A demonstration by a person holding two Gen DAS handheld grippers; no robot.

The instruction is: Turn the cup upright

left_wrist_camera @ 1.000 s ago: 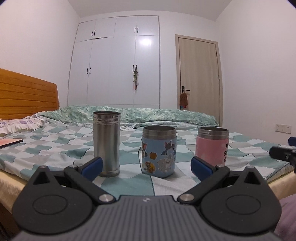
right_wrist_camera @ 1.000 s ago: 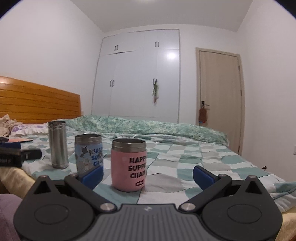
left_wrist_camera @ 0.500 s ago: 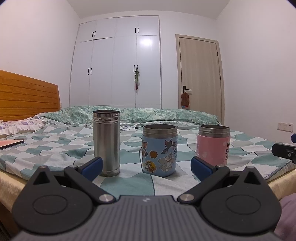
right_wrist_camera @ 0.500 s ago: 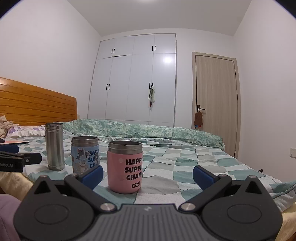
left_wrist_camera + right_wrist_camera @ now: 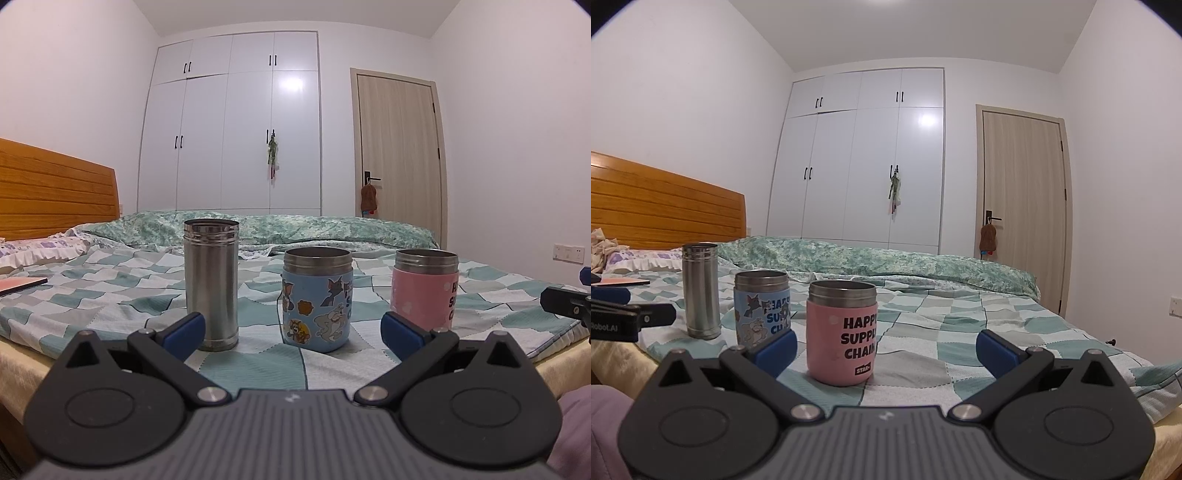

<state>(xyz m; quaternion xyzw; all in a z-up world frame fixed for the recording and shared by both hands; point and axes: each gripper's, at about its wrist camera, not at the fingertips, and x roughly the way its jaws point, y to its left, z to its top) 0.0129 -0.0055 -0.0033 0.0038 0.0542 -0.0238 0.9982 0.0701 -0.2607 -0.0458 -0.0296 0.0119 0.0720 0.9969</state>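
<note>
My left claw [image 5: 291, 334] gaped wide, empty, the blue cup [image 5: 317, 300] upright on the bed [image 5: 110, 288] just ahead between its fingers; my right claw [image 5: 886, 349], equally spread, faced the pink cup [image 5: 842, 332].

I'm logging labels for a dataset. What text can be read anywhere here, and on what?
"HAPP / SUPPL / CHAIN", cut off at the curve, and a small "STAR+" tag: pink cup.
"SUP", with partly hidden lines above and below: blue cup.
"Robot.AI": left tongs, seen from the right wrist view.
Wall socket: no readable text.
</note>
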